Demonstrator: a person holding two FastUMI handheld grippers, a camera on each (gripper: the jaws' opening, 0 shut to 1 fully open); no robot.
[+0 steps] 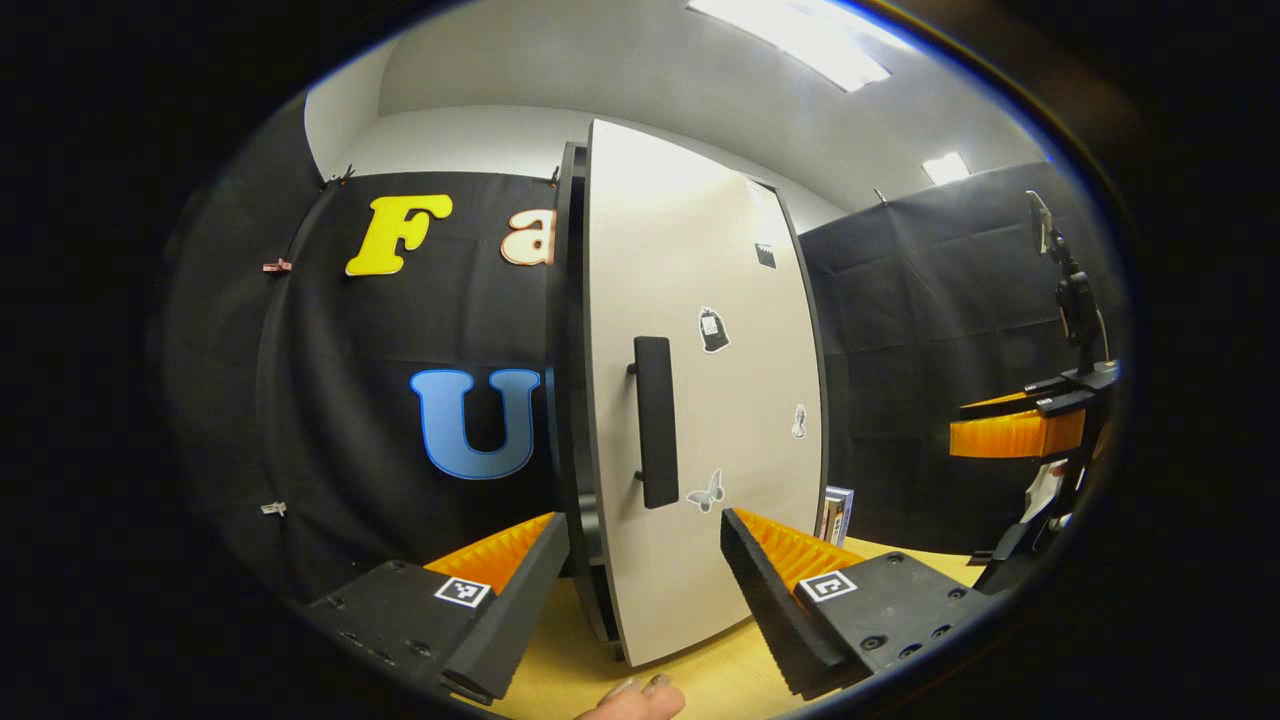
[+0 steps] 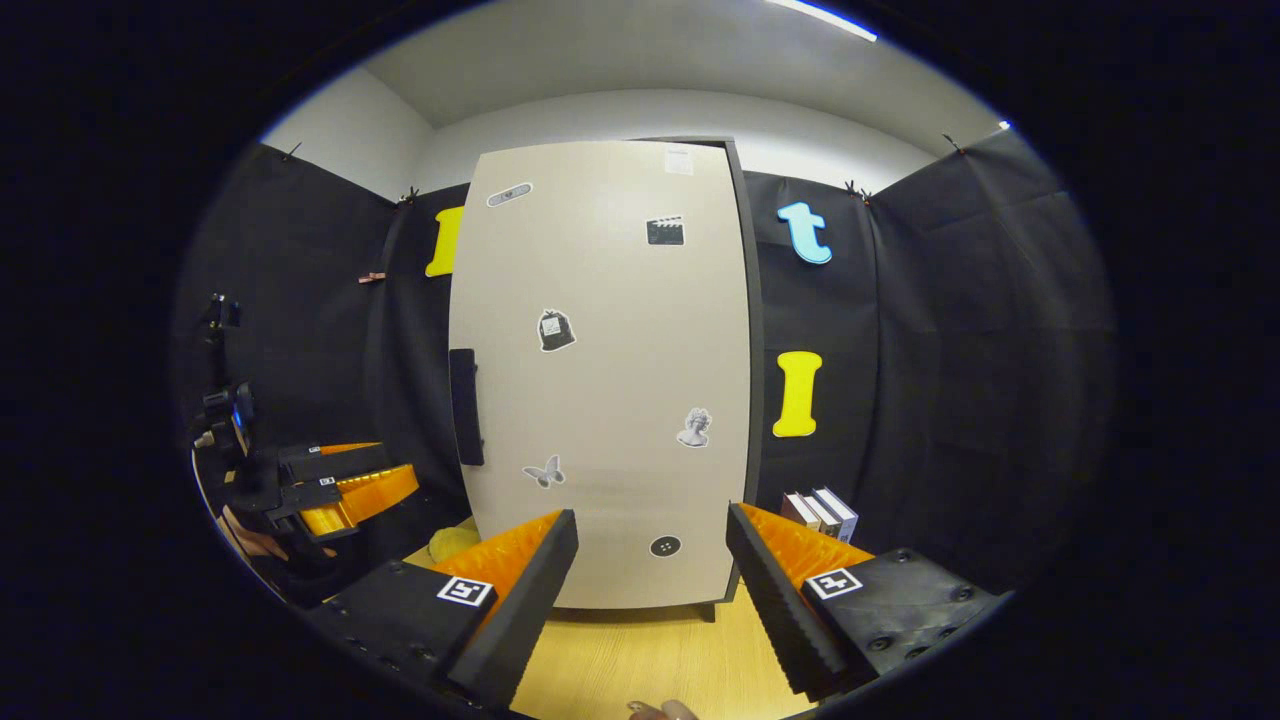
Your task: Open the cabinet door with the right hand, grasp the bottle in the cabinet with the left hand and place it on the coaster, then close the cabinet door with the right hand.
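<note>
Facing closed cabinet door (image 2: 605, 400), right gripper (image 2: 650, 590) and left gripper (image 1: 640, 590) spread.

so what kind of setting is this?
Looks like a staged recording booth, not a real home: black cloth walls, a freestanding cabinet with stickers on its closed door, standing on a wooden tabletop, with a few books beside it.
</note>
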